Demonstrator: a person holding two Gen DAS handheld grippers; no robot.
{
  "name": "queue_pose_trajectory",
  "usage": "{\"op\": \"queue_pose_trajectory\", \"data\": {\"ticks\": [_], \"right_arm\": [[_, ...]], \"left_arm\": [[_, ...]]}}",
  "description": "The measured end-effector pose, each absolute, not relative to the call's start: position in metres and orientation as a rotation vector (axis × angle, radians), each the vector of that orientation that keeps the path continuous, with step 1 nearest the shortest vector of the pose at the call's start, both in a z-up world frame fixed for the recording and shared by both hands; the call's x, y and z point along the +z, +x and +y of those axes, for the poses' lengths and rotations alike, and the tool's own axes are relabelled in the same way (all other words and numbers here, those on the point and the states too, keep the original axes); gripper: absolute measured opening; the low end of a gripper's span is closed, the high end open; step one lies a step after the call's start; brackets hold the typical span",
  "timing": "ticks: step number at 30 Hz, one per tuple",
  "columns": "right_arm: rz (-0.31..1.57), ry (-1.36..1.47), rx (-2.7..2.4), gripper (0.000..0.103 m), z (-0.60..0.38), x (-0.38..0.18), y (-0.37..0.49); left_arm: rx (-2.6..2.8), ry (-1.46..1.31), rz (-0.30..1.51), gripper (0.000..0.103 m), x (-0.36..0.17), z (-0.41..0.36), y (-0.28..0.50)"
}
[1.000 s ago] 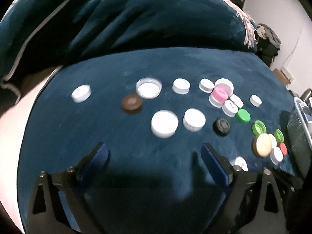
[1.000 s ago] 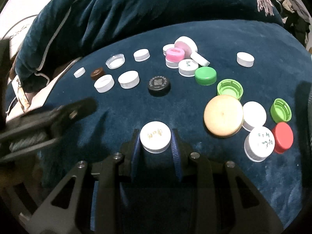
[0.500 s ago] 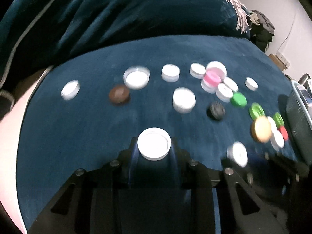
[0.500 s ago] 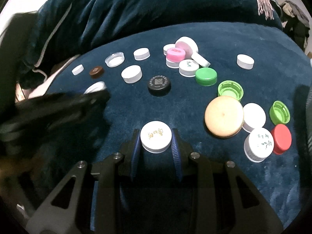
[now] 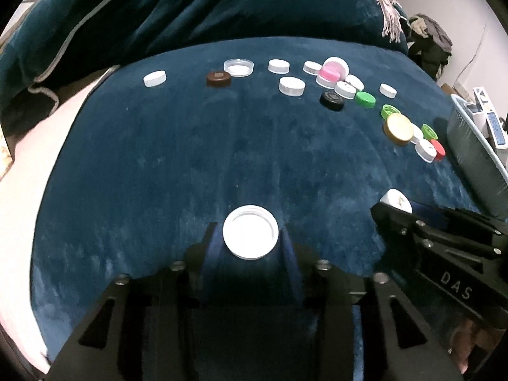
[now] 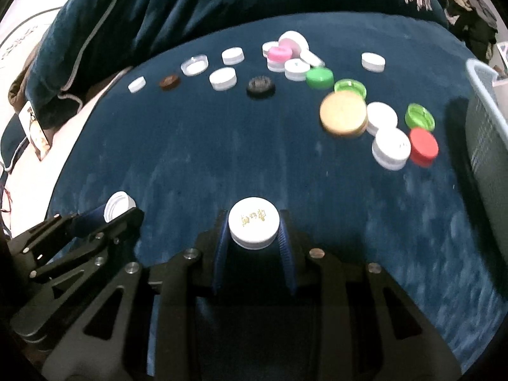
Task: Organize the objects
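Note:
Several bottle caps lie on a dark blue velvet cloth. My left gripper has an upturned white cap between its blue pads, which touch the cap's sides while the jaws are opening slightly. My right gripper is shut on a white cap with gold lettering. The two grippers hover side by side over the near part of the cloth. From the left wrist view the right gripper sits at the right. The right wrist view has the left gripper at the left.
A row of white caps, a brown cap and a black cap lies far back. Green, red, pink and white caps plus a tan lid cluster at the right. A grey-blue basket stands at the right edge. Dark blue pillows rise behind.
My left gripper closed on the upturned white cap and drew it back toward the near edge. The right gripper shifted slightly with its cap and now sits beside the left one.

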State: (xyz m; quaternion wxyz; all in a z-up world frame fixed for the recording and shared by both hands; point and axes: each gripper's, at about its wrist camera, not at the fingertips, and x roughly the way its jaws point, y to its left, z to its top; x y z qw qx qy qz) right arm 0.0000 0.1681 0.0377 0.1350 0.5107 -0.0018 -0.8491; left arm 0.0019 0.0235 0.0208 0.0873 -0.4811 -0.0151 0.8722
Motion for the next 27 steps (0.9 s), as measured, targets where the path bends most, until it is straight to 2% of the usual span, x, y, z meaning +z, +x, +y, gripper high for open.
{"op": "queue_pose_trajectory", "data": {"ticks": [3,5,6,7,20,27], "right_arm": [[0.095,1.441,-2.478,0.031,0.162,0.033,0.005],[0.127,1.407,-2.494,0.031,0.161,0.032,0.008],[0.13,1.394,-2.499,0.031,0.162,0.032,0.008],[0.132,1.376,-2.505,0.031,0.163,0.032,0.01],[0.075,1.352,-2.508,0.031,0.167,0.032,0.012],[0.071,1.35,-2.51,0.031,0.167,0.034,0.012]], "left_arm": [[2.602,-1.407,-0.106,0.049,0.018,0.021,0.001],[2.586,-1.38,-0.146,0.06,0.016,0.02,0.001],[2.568,-1.355,-0.164,0.071,0.015,0.022,0.002],[2.569,-1.345,-0.156,0.072,0.015,0.023,0.003],[2.586,-1.299,-0.111,0.073,0.015,0.028,0.005],[2.573,-1.262,-0.191,0.076,0.018,0.02,0.009]]}}
